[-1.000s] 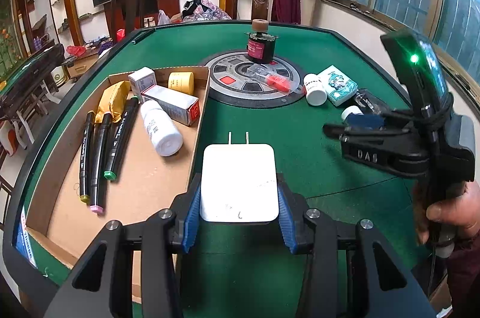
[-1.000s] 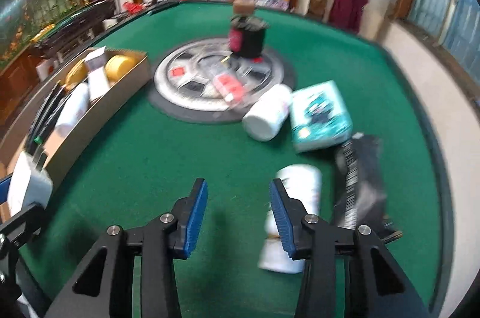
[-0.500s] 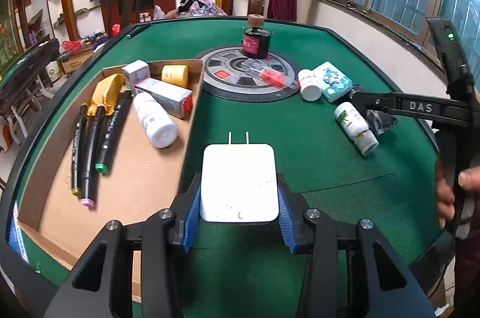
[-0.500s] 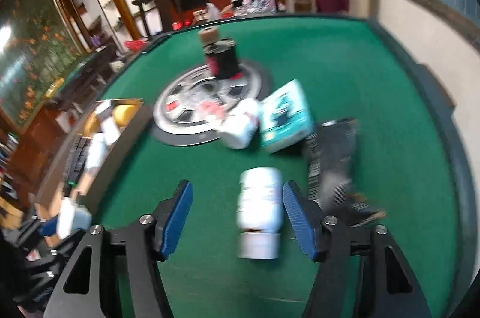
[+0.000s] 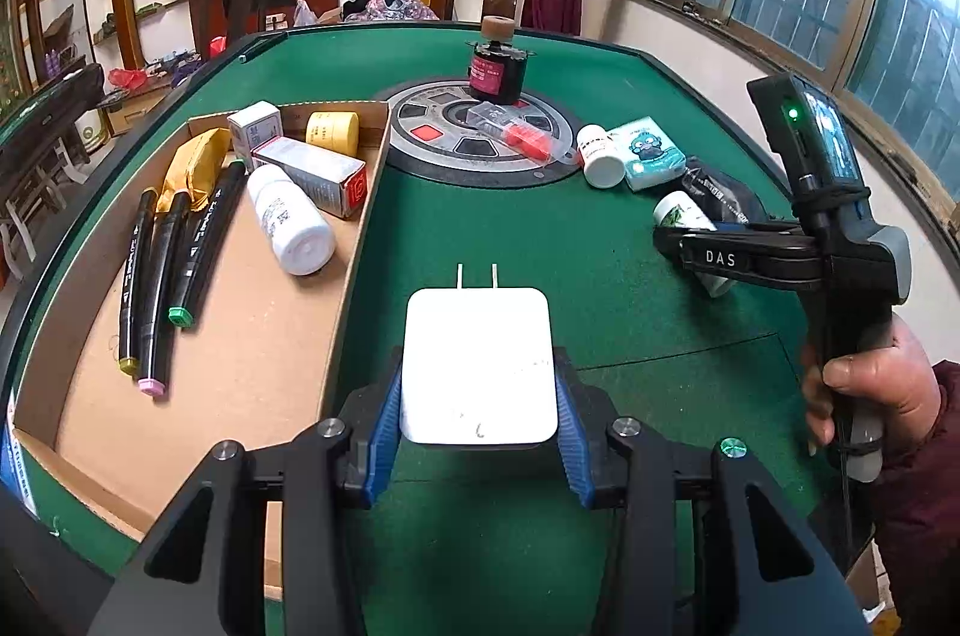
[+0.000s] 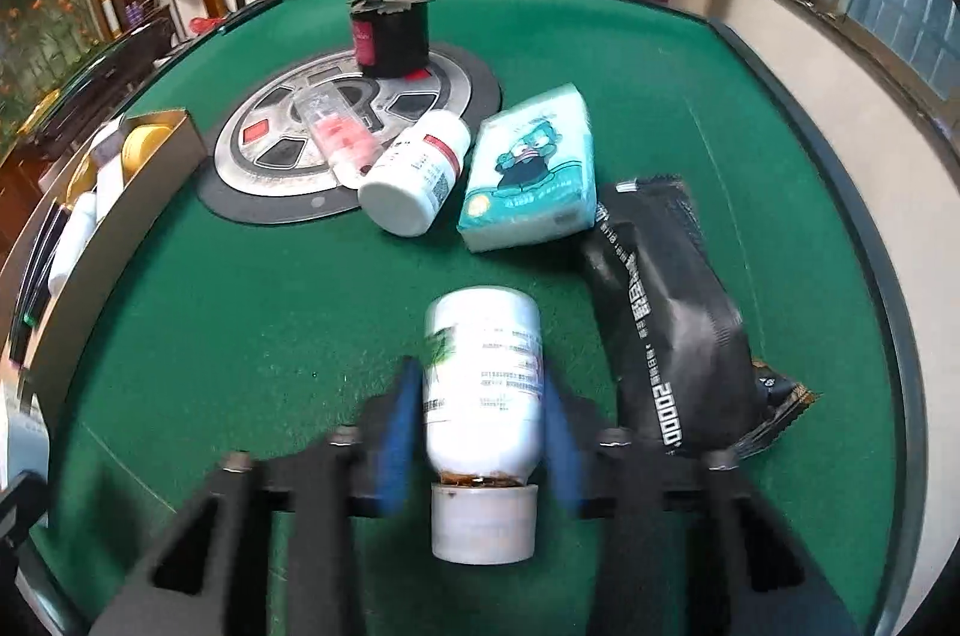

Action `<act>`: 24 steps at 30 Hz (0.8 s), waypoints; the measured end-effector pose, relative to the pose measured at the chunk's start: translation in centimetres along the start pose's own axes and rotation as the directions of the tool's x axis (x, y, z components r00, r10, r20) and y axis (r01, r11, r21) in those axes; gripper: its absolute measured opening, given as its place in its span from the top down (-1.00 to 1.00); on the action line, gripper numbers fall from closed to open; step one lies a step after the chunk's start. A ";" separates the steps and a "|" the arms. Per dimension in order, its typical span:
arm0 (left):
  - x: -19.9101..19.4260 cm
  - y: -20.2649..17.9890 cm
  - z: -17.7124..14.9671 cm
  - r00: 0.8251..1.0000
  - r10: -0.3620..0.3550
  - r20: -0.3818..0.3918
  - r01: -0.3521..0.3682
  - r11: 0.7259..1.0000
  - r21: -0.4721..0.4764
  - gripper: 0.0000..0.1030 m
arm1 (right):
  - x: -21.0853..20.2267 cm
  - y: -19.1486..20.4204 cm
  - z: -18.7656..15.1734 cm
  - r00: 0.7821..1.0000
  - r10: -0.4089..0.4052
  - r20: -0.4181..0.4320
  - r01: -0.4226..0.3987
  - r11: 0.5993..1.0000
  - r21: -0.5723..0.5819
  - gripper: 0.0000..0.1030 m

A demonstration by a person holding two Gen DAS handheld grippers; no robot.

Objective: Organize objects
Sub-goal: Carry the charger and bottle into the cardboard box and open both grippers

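Observation:
My left gripper [image 5: 477, 414] is shut on a white plug-in charger [image 5: 478, 366], held above the green felt just right of the cardboard tray [image 5: 252, 372]. My right gripper [image 6: 483, 414] has its blue pads on both sides of a white pill bottle [image 6: 483, 384] that lies on the felt, cap toward me; the frame is blurred there. The right gripper also shows in the left wrist view [image 5: 720, 255], over the same bottle [image 5: 681, 210].
The tray holds several markers [image 5: 156, 270], a white bottle [image 5: 288, 219], boxes and a yellow tub. On the felt lie a second white bottle [image 6: 417, 174], a teal tissue pack [image 6: 531, 177], a black pouch [image 6: 666, 330], a syringe [image 6: 336, 135] and a black jar [image 6: 390, 36] on a round disc.
My right gripper has moved forward and its jaws have narrowed around the lying white bottle. The left gripper and charger stay put.

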State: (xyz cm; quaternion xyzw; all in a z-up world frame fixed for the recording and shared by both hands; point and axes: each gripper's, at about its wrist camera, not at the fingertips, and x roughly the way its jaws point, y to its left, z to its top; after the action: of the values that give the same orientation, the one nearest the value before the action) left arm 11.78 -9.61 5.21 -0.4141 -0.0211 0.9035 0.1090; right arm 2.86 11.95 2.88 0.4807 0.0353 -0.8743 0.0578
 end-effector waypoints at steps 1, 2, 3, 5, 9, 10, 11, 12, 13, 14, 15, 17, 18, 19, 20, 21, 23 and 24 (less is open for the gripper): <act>-0.2 0.2 0.0 1.000 -0.002 0.005 0.002 1.000 -0.003 0.15 | -0.1 -0.1 -0.1 1.000 0.010 -0.008 -0.010 1.000 0.020 0.29; -0.6 0.7 0.1 1.000 -0.007 0.015 0.007 1.000 -0.006 0.15 | -0.2 -0.2 -0.2 1.000 0.023 -0.011 -0.022 0.999 0.033 0.29; -1.0 1.3 0.2 1.000 -0.012 0.025 0.012 1.000 -0.013 0.15 | -0.5 -0.3 -0.4 0.999 0.044 -0.012 -0.043 0.998 0.050 0.29; -2.0 2.9 0.3 0.999 -0.011 0.047 0.013 0.999 -0.041 0.15 | -1.1 -0.5 -0.7 0.994 0.106 -0.006 -0.105 0.990 0.091 0.29; -5.0 7.4 0.6 0.995 0.043 0.094 -0.033 0.994 -0.107 0.15 | -2.7 0.0 -0.3 0.959 0.281 0.029 -0.282 0.949 0.143 0.28; -5.7 8.7 0.7 0.991 0.082 0.106 -0.070 0.991 -0.115 0.15 | -3.2 0.5 -0.1 0.948 0.315 0.037 -0.317 0.938 0.140 0.28; -6.2 9.7 0.7 0.987 0.114 0.112 -0.101 0.988 -0.121 0.15 | -3.7 1.2 0.1 0.936 0.350 0.044 -0.352 0.926 0.135 0.28; -6.6 10.7 0.7 0.982 0.150 0.114 -0.135 0.983 -0.128 0.15 | -4.2 2.0 0.5 0.921 0.387 0.049 -0.390 0.912 0.129 0.28; -6.7 11.9 0.8 0.977 0.185 0.107 -0.170 0.976 -0.133 0.15 | -4.7 3.0 0.7 0.907 0.418 0.050 -0.421 0.899 0.120 0.28; -6.7 12.7 0.9 0.973 0.207 0.100 -0.192 0.972 -0.137 0.15 | -5.0 4.2 0.9 0.893 0.447 0.049 -0.449 0.887 0.109 0.28; -6.6 13.8 1.1 0.968 0.237 0.088 -0.223 0.965 -0.141 0.15 | -5.2 5.3 1.3 0.880 0.473 0.047 -0.475 0.875 0.097 0.28; -6.1 15.2 1.5 0.958 0.278 0.069 -0.267 0.955 -0.131 0.15 | -5.2 7.8 2.0 0.855 0.518 0.033 -0.519 0.852 0.077 0.28; -5.8 15.7 1.7 0.954 0.294 0.061 -0.285 0.950 -0.125 0.15 | -4.9 9.2 2.5 0.844 0.537 0.022 -0.537 0.841 0.069 0.27; -5.5 16.3 1.9 0.951 0.305 0.053 -0.297 0.947 -0.120 0.15 | -4.6 10.7 2.8 0.836 0.549 0.012 -0.548 0.834 0.059 0.27; -4.9 16.9 2.2 0.951 0.305 0.041 -0.299 0.947 -0.113 0.15 | -4.3 12.0 3.1 0.831 0.557 0.002 -0.556 0.830 0.049 0.27; -4.4 17.3 2.4 0.953 0.301 0.032 -0.296 0.949 -0.110 0.15 | -3.9 13.5 3.4 0.826 0.563 -0.011 -0.563 0.826 0.039 0.27; -3.0 18.4 2.8 0.952 0.306 -0.001 -0.304 0.947 -0.108 0.15 | -2.9 16.0 3.8 0.811 0.584 -0.047 -0.582 0.812 0.039 0.27; -2.3 18.9 3.0 0.953 0.304 -0.015 -0.303 0.947 -0.109 0.15 | -2.4 17.3 3.9 0.801 0.595 -0.068 -0.594 0.803 0.041 0.27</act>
State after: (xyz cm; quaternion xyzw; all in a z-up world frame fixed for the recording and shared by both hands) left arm 7.54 -28.36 6.44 -0.4170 -0.0072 0.9072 -0.0543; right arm 3.23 -5.53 6.86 0.5014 -0.1229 -0.7931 0.3232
